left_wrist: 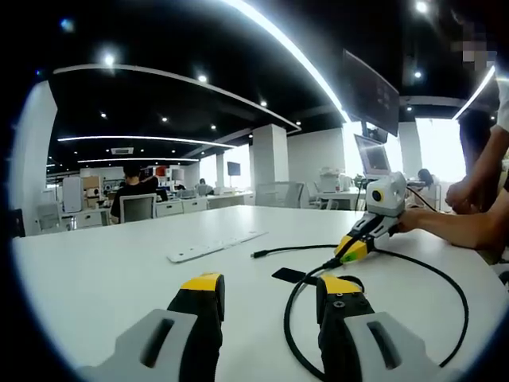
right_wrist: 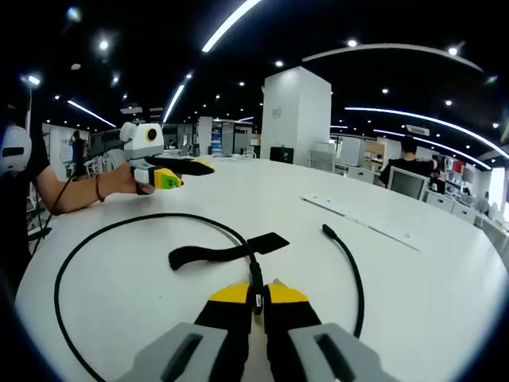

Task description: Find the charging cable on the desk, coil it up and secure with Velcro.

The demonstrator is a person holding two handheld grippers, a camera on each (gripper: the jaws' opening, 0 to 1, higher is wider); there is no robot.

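The black charging cable (right_wrist: 111,231) is lying on the white surface (right_wrist: 445,278) in a wide open loop, one plug end (right_wrist: 327,231) curling free off to the side; the right tool (right_wrist: 256,296) is pressing its yellow-tipped jaws closed on the cable, the cord running up between them; a black Velcro strap (right_wrist: 227,252) is lying flat inside the loop, touching the cable just beyond those jaws; in the left gripper view, the left tool (left_wrist: 270,288) is hovering low over the surface with its jaws standing well apart and gripping nothing, the cable (left_wrist: 296,306) arcing past its right-hand jaw; across from it the right tool (left_wrist: 354,249) is showing with a person's hand (left_wrist: 413,216) behind it; a long white strip (left_wrist: 215,246) is lying farther out on the surface, well apart from the cable; people are sitting at desks in the office behind.
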